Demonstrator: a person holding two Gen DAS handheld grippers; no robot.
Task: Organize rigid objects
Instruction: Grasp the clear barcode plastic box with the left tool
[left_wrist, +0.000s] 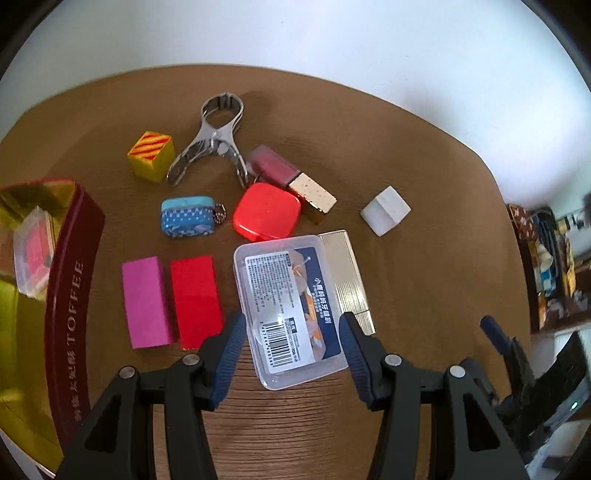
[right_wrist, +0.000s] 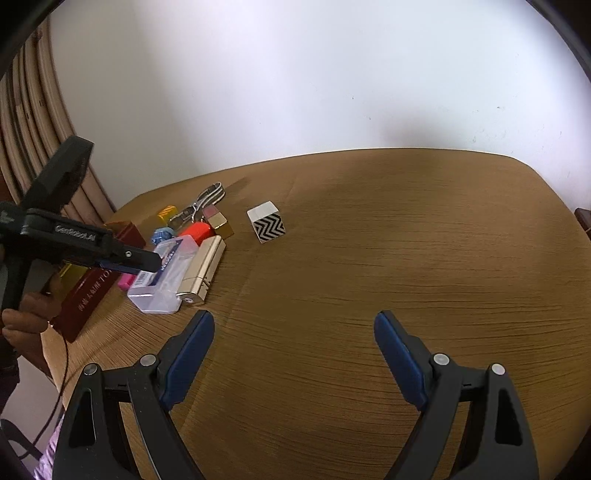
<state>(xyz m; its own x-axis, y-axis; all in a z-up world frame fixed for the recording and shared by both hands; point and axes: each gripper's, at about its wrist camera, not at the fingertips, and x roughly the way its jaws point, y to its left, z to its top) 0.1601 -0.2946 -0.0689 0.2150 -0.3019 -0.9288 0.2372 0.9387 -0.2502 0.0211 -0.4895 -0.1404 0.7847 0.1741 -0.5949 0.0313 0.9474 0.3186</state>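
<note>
A clear plastic box (left_wrist: 280, 280) with a printed label lies flat on the brown table (left_wrist: 424, 295), one edge resting on a ribbed gold case (left_wrist: 347, 280). My left gripper (left_wrist: 291, 321) points steeply down over it, its blue pads (left_wrist: 232, 343) straddling the box's near end, close to its sides without visibly pressing. In the right wrist view the left gripper (right_wrist: 147, 260) hovers just over the clear box (right_wrist: 166, 277). My right gripper (right_wrist: 293, 317) stands wide open above bare table, with nothing between its fingers.
Left stands a dark red toffee box (left_wrist: 70, 295) holding a small clear case (left_wrist: 33, 254). Around lie a magenta block (left_wrist: 146, 301), red block (left_wrist: 195, 299), blue pouch (left_wrist: 188, 218), red square case (left_wrist: 267, 216), metal clip (left_wrist: 212, 144), striped yellow cube (left_wrist: 151, 160), white cube (right_wrist: 266, 221).
</note>
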